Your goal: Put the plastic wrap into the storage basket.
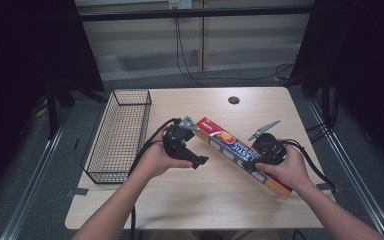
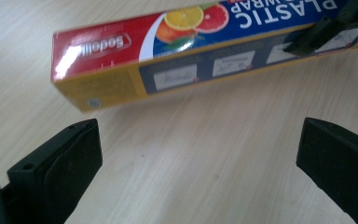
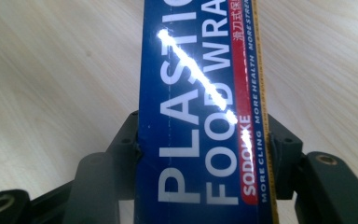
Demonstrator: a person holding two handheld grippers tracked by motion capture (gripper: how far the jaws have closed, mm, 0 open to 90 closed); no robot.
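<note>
Plastic wrap box (image 1: 242, 155) lies on the table (image 1: 180, 195), long axis diagonal: red end far-left, other end near-right by the table edge. Right hand-held gripper (image 3: 203, 149) is clamped across its width; that gripper's view shows the jaws pressing both long sides. Left hand-held gripper (image 2: 198, 154) is open, jaws wide apart, box's red end just ahead; high view shows it beside the box. Wire basket (image 1: 117, 137) at table's left is empty.

Wire basket (image 1: 119, 135) at table (image 1: 190, 200) left edge.
</note>
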